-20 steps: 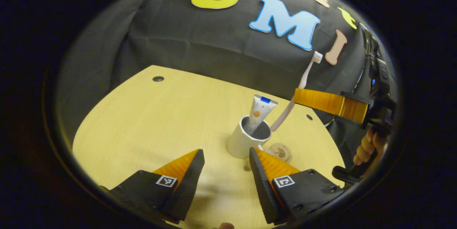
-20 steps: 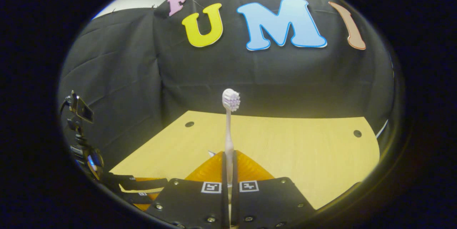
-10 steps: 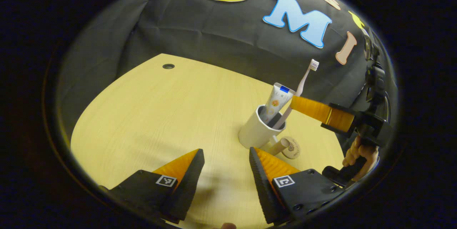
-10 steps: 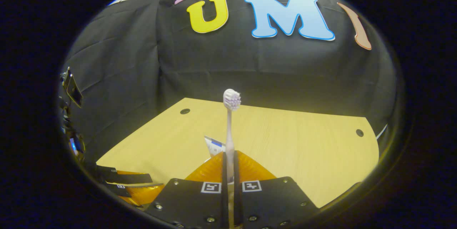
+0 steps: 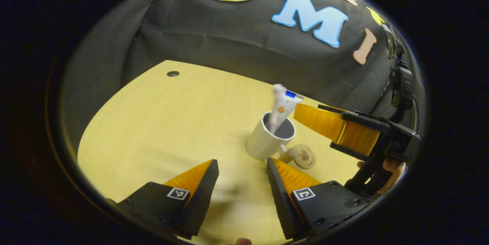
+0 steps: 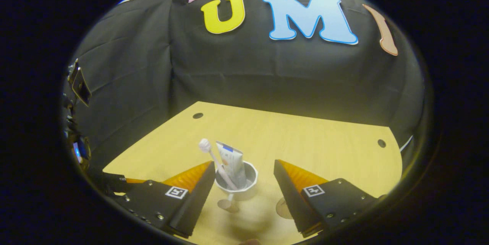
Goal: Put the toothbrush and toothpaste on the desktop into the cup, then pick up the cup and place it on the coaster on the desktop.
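White toothbrush [image 6: 214,159] now leans in the cup [image 6: 236,190] beside the toothpaste [image 6: 231,163]; half a second ago the right claw [image 6: 243,176] pinched it, and now that claw is spread. The left claw [image 5: 241,172] hangs spread too. Filling looks done; the cup goes next onto the coaster [image 5: 303,156] just beside it on the desk [image 5: 160,130]. One of each thing, two claws.

Black tongs [image 5: 241,189] bear square coded markers, screws.

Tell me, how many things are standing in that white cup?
2: the toothbrush leans to the cup's left side, and the toothpaste stands beside it.
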A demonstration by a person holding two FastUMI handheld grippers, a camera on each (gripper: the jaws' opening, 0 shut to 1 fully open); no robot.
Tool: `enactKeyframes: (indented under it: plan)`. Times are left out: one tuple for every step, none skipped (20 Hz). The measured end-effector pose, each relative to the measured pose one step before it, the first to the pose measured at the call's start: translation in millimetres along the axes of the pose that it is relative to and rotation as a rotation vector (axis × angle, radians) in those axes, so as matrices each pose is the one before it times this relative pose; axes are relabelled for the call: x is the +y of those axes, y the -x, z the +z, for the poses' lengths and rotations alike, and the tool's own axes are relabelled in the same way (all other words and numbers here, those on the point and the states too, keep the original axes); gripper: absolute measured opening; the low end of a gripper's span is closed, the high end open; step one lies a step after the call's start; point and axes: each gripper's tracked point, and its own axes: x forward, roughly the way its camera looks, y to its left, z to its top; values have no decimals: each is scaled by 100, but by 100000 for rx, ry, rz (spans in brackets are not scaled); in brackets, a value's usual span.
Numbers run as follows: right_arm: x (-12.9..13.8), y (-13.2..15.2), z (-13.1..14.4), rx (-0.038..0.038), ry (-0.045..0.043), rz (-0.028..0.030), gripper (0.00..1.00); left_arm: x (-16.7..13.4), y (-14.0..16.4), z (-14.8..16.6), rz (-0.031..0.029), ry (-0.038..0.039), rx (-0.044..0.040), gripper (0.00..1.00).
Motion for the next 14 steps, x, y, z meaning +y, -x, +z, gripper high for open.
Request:
enactKeyframes:
  plan:
    - [8, 545, 212, -749, 789, 95, 94, -574, -132, 89, -209, -871, 55, 83]
    - [-108, 662, 272, -639, 580, -361, 94, -670, 148, -71, -213, -702, 126, 83]
    - [-163, 646, 183, -858, 503, -459, 94, -730, -6, -189, -769, -610, 963, 83]
    - [-148, 699, 338, -1037, 617, -641, 94, -755, 5, -56, -1691, -683, 740, 84]
    - [-311, 666, 318, -964, 721, -1117, 93, -892, -140, 118, -656, -1175, 415, 84]
    - [-399, 755, 354, -894, 597, -1235, 93, -698, -290, -253, -1334, -1535, 881, 78]
    - [-369, 740, 296, -1045, 157, -891, 93, -813, -215, -18, -662, -1248, 890, 91]
    - [-368, 657, 321, -1112, -121, -821, 93, -509, -282, -45, -1096, -1134, 910, 98]
    - [-421, 634, 208, -681, -329, -806, 93, -461, -158, -23, -897, -723, 1325, 98]
    - [-421, 546, 132, -98, -639, -594, 94, -288, -141, 0, -270, -126, 983, 94]
    - [-525, 586, 52, -285, -926, -869, 94, -207, -135, -106, -233, 475, 1443, 96]
    - [-550, 547, 117, -85, -1045, -833, 94, -260, -345, -171, -103, 1054, 1196, 98]
    - [-549, 483, -68, -142, -1079, -980, 94, -229, -55, -22, 81, 1174, 1359, 98]
    - [-657, 497, -73, 330, -1168, -1206, 94, -172, -410, 70, 352, 1027, 1252, 96]
